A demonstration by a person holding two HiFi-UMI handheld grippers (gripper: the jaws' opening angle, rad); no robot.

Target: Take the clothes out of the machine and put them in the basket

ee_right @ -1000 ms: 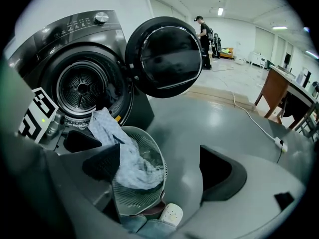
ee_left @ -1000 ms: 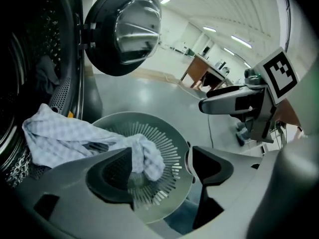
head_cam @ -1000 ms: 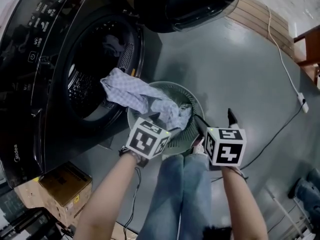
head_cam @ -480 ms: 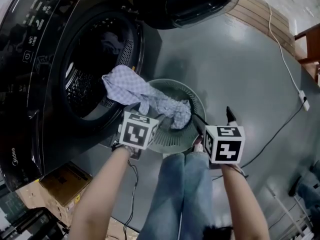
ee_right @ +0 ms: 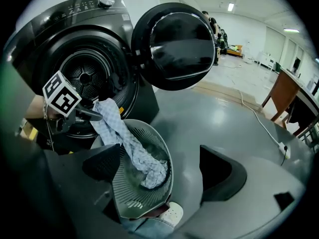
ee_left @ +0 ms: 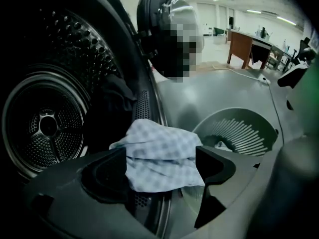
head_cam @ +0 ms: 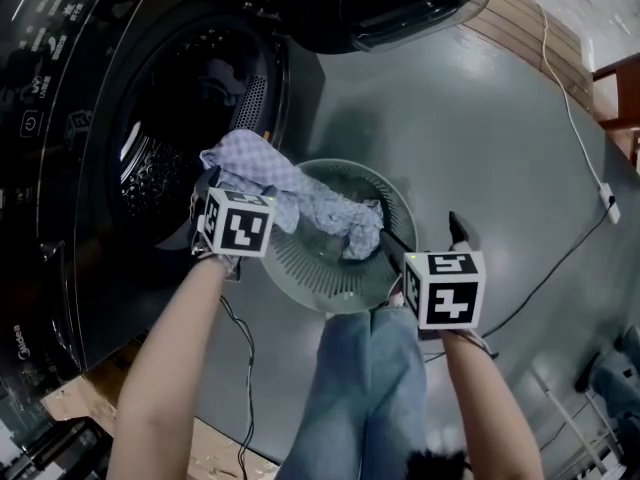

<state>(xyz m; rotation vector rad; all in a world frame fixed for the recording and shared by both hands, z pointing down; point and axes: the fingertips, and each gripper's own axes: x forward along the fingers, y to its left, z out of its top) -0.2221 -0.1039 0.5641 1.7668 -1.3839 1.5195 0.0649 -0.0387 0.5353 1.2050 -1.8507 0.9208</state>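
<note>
Cloth (head_cam: pixel 300 193), pale checked, drapes into basket (head_cam: pixel 312 286) between just-opening left fingers (ee_left: pixel 215 164); right fingers (ee_right: pixel 220 174) spread.

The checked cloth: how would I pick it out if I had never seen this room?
Find the black washing machine with its round door swung open, then the round slatted basket on the floor before it. The checked cloth hangs from the machine's opening down into that basket. It is the only pale, blue-and-white patterned fabric; the garment inside the drum is dark.
</note>
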